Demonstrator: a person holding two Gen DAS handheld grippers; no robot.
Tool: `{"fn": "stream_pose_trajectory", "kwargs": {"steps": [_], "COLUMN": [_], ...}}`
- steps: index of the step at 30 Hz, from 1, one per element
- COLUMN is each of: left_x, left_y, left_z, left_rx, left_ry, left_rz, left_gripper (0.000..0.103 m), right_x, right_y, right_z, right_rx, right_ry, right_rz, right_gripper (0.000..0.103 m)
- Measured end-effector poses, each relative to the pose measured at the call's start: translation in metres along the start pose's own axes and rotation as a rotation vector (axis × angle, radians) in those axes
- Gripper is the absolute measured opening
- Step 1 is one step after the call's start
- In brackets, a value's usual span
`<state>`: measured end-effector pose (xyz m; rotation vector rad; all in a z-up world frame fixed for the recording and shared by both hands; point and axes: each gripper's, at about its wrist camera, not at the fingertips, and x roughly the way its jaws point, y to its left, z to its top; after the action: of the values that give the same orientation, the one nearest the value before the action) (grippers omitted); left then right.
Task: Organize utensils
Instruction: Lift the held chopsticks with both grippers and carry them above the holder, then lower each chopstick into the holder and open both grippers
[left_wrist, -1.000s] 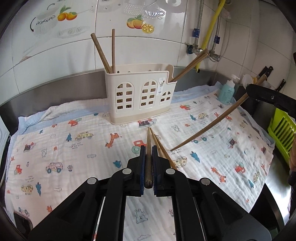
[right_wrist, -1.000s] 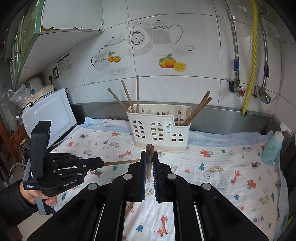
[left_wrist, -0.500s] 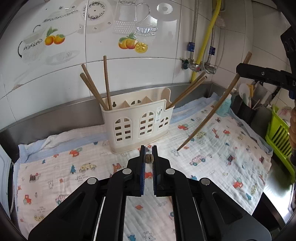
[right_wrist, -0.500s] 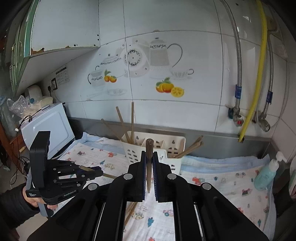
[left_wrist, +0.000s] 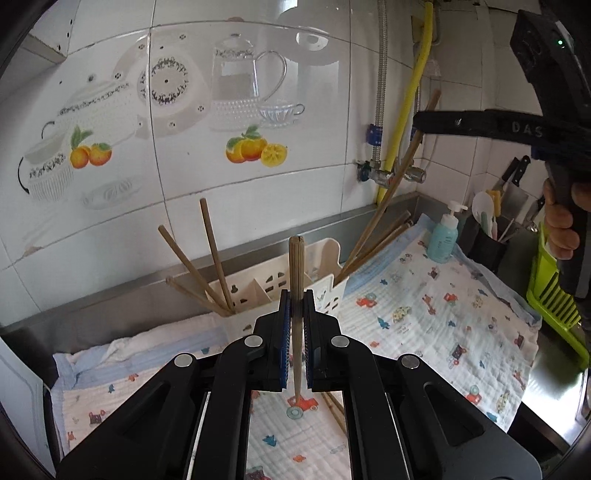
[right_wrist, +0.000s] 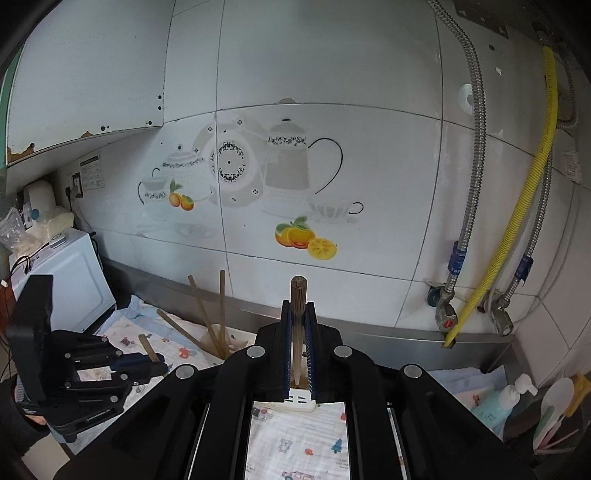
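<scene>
Chopstick (left_wrist: 297, 295) in your left hand-held gripper (left_wrist: 296, 317): clamped upright between the pads, raised in front of the cream utensil holder (left_wrist: 273, 286). Your right hand-held gripper (right_wrist: 297, 332), angled downward, clamps a second chopstick (right_wrist: 297, 325) above the holder; your fingers (left_wrist: 559, 225) wrap its grip, right of the holder.

Printed cloth (left_wrist: 436, 325) covers the counter. Teal pump bottle (left_wrist: 444, 238) at 3 o'clock. Yellow hose (right_wrist: 517, 221) on tiled wall. Green rack (left_wrist: 554, 291) far right. Microwave (right_wrist: 70, 280) at 9 o'clock.
</scene>
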<state>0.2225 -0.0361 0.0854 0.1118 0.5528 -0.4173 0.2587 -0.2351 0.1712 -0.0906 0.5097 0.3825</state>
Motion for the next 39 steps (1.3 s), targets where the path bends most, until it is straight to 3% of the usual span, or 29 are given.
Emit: {"fn": "stream_pose_trajectory", "kwargs": {"steps": [10, 15, 29, 39], "left_x": [-0.031, -0.021, 0.043, 0.028], "left_y": [0.007, 0.017, 0.05, 0.048], "left_z": [0.072, 0.093, 0.061, 0.059], "left_rx": [0.019, 0.015, -0.077, -0.075], "left_ry": [-0.172, -0.204, -0.06, -0.083], "left_rz": [0.056, 0.11, 0.127, 0.117], "left_gripper": [0.005, 0.005, 0.006, 0.009], "right_x": [0.051, 0.065, 0.081, 0.061], "right_y": [-0.003, -0.004, -0.008, -0.006], "right_z": [-0.013, -0.025, -0.046, -0.044], "right_rx": [0.017, 0.016, 0.041, 0.042], "right_ry": [0.087, 0.118, 0.154, 0.106], "right_rz": [0.006, 0.01, 0.024, 0.001], "right_gripper": [0.007, 0.007, 0.007, 0.013]}}
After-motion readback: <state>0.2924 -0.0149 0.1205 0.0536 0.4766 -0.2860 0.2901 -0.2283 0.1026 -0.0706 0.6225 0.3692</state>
